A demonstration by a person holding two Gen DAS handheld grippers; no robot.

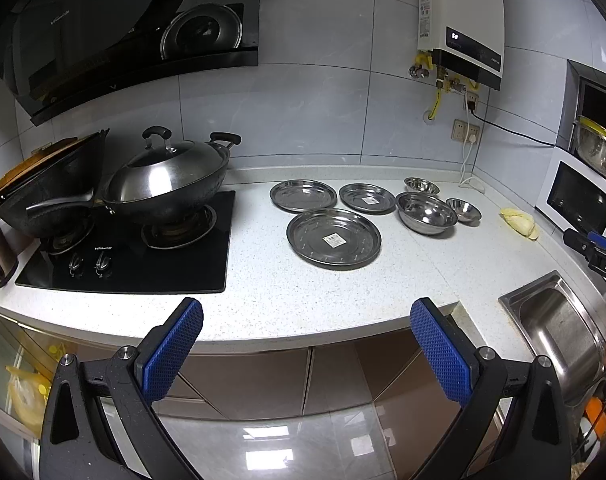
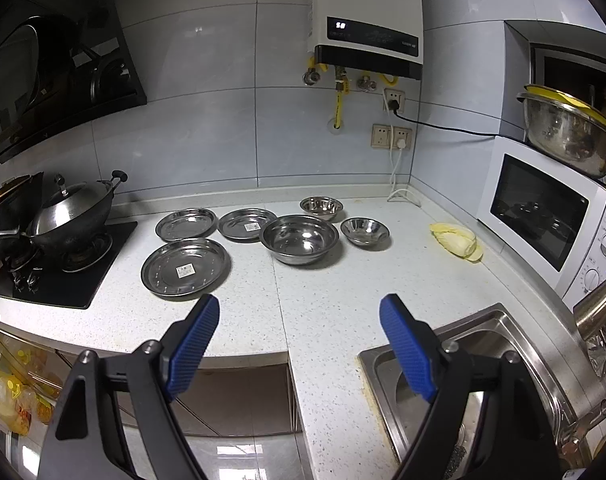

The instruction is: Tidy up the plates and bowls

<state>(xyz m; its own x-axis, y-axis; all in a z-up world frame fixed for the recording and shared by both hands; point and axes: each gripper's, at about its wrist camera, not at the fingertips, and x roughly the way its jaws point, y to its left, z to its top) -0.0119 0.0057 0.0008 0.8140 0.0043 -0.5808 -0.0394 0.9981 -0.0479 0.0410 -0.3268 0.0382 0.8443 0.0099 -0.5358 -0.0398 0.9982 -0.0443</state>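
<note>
Three steel plates lie on the white counter: a large near plate [image 1: 333, 238] [image 2: 185, 267], a back-left plate [image 1: 303, 195] [image 2: 186, 224] and a back-middle plate [image 1: 367, 198] [image 2: 247, 224]. Right of them stand a large steel bowl [image 1: 426, 213] [image 2: 299, 239] and two small bowls, one at the back [image 1: 421, 185] [image 2: 321, 207] and one to the right [image 1: 463, 209] [image 2: 365, 231]. My left gripper [image 1: 307, 314] is open and empty, off the counter's front edge. My right gripper [image 2: 299, 314] is open and empty over the counter's front.
A gas hob [image 1: 131, 248] with a lidded wok [image 1: 167, 184] and a second pan is on the left. A sink [image 2: 483, 364] is at the right front, a microwave [image 2: 543, 216] on the right. A piece of cabbage [image 2: 457, 239] lies near it.
</note>
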